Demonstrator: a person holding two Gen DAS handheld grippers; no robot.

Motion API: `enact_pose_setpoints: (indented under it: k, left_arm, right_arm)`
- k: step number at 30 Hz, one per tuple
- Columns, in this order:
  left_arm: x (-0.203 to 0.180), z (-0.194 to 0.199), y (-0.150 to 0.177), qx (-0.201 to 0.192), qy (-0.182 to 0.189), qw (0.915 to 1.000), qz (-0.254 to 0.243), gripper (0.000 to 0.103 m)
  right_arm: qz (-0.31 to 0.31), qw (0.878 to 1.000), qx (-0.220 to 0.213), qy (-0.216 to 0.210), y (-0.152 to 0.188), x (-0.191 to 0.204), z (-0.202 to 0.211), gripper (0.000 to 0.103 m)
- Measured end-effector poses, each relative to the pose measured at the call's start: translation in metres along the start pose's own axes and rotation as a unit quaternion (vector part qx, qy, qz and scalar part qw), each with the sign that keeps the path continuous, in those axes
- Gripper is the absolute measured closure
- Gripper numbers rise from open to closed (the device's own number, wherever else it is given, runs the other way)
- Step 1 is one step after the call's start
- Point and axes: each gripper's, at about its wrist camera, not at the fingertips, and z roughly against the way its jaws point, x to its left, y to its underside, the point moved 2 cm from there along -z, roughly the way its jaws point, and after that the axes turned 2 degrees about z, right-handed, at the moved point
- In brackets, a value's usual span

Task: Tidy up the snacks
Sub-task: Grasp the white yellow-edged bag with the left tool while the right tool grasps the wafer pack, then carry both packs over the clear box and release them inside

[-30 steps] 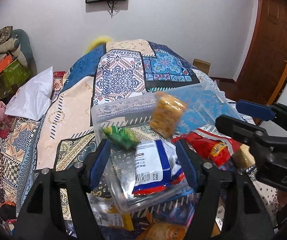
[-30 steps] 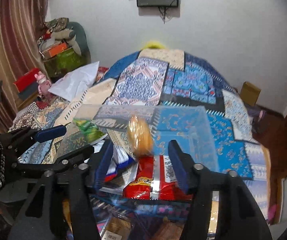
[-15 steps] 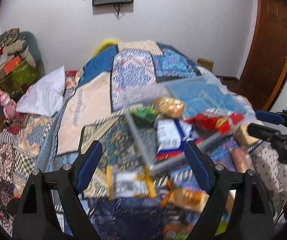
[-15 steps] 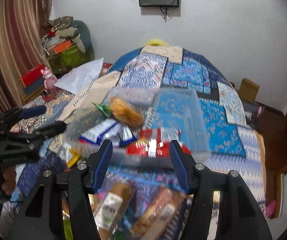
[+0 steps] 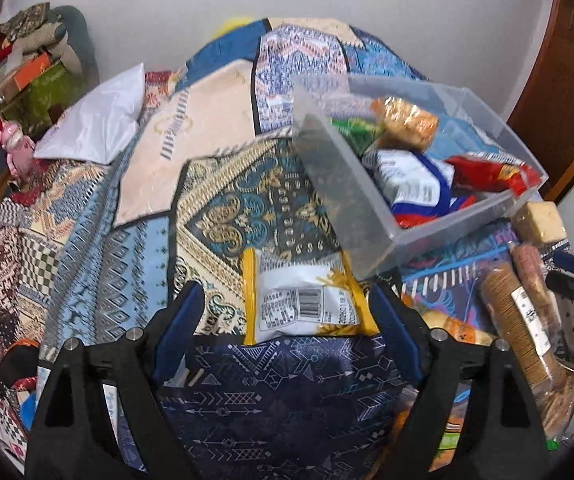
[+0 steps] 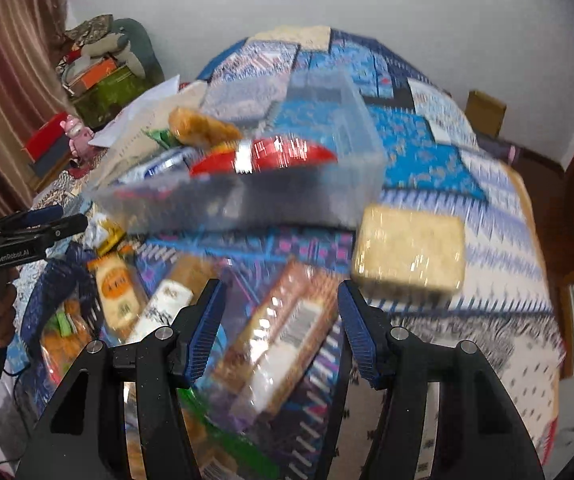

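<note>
Clear bin (image 5: 367, 236) blocks far side; yellow packet (image 5: 305, 300) between left tool (image 5: 287, 320) pads; both tools gape empty.

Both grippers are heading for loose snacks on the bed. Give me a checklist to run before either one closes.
1. Left gripper open and empty: ok, nothing between the jaws.
2. Yellow-edged packet lined up ahead of the left gripper: ok, lying flat on the bedspread.
3. Right gripper empty: ok, jaws apart, pressing on nothing.
4. Long cracker pack centred under the right gripper: ok, though the view is blurred.
5. Clear bin has room: ok, its far part looks free.
6. Grippers clear of each other: ok, they are well apart.
</note>
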Motion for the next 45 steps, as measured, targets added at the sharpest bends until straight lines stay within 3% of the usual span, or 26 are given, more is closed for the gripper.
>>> enact_pose_setpoints:
  k: [13,18,22,29,34,45]
  left_arm:
    - [-0.006,-0.044,0.004,0.046,0.011,0.9988,0.012,0.019]
    - [-0.004,-0.044,0.003,0.033,0.025,0.9989,0.021,0.035]
    - [-0.002,-0.04,0.006,0.029,0.022,0.9991,0.021,0.039]
    - [0.005,-0.015,0.01,0.008,0.005,0.9998,0.019,0.04]
    - [0.0,0.02,0.005,-0.03,-0.005,0.9995,0.008,0.04]
    - [-0.027,0.069,-0.028,-0.091,0.029,0.9955,-0.005,0.04]
  right_arm:
    - [-0.018,0.998,0.044,-0.032,0.015,-0.002,-0.026,0.048]
    - [-0.024,0.999,0.038,-0.028,0.017,-0.003,-0.025,0.053]
    - [-0.03,0.999,0.032,-0.029,0.019,-0.003,-0.021,0.057]
    - [-0.038,0.999,0.02,-0.034,0.019,-0.008,-0.012,0.058]
    - [-0.035,0.999,-0.01,-0.029,0.014,-0.009,0.008,0.058]
    - [-0.036,0.995,-0.091,-0.03,-0.028,-0.01,0.055,0.058]
